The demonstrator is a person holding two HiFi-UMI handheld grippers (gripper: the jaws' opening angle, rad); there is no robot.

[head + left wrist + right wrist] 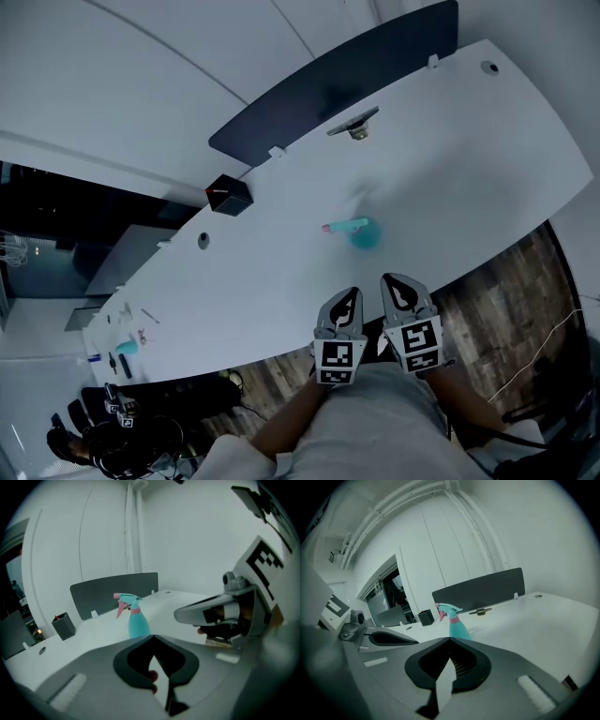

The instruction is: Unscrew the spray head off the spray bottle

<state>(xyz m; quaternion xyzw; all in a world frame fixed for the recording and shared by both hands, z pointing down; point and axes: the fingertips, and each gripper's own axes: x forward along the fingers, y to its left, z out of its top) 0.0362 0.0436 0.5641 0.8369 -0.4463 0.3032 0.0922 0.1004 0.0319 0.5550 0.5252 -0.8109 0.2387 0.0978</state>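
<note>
The task looked unstarted. The spray bottle [365,234] stood upright on the table [469,141], well ahead of both sets of fingers, with its spray head [339,226] on. The left gripper [349,298] and right gripper [398,284] were closed on nothing, side by side.

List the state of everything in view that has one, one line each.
spray bottle: upright on the table, not held
spray head: on the bottle, not yet unscrewed
left gripper: shut, empty, short of the bottle
right gripper: shut, empty, short of the bottle
black box: upright at the table's far edge
</note>
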